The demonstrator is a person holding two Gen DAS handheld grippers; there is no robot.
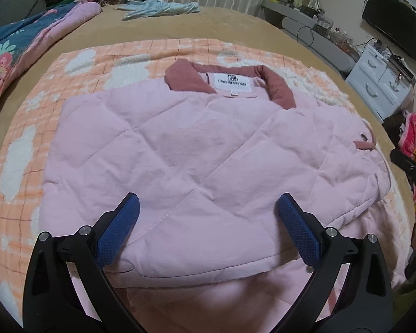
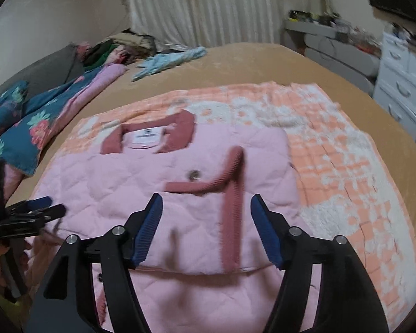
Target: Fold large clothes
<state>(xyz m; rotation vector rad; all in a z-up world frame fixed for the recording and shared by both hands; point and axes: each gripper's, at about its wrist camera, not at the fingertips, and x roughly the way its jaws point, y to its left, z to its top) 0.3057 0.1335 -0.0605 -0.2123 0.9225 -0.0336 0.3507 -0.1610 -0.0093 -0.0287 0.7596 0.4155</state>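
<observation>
Jacket (image 1: 197, 149), pink and quilted, lay folded on the orange blanket (image 1: 25, 144) over the bed (image 1: 235, 25), collar away from both tongs. Left tongs (image 1: 208, 227) and right tongs (image 2: 206, 227) stood apart and empty above its near edge, probably positioned for the next fold.

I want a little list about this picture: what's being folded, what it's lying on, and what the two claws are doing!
clothing: pink quilted jacket, dark pink collar, partly folded
label: white tag inside the collar
under it: orange and white blanket on a tan bed
left claw: open, above the jacket's near edge, holding nothing
right claw: open, above the jacket's near edge by its dark pink trim, holding nothing
also on the bed: light blue cloth, flowered quilt
</observation>
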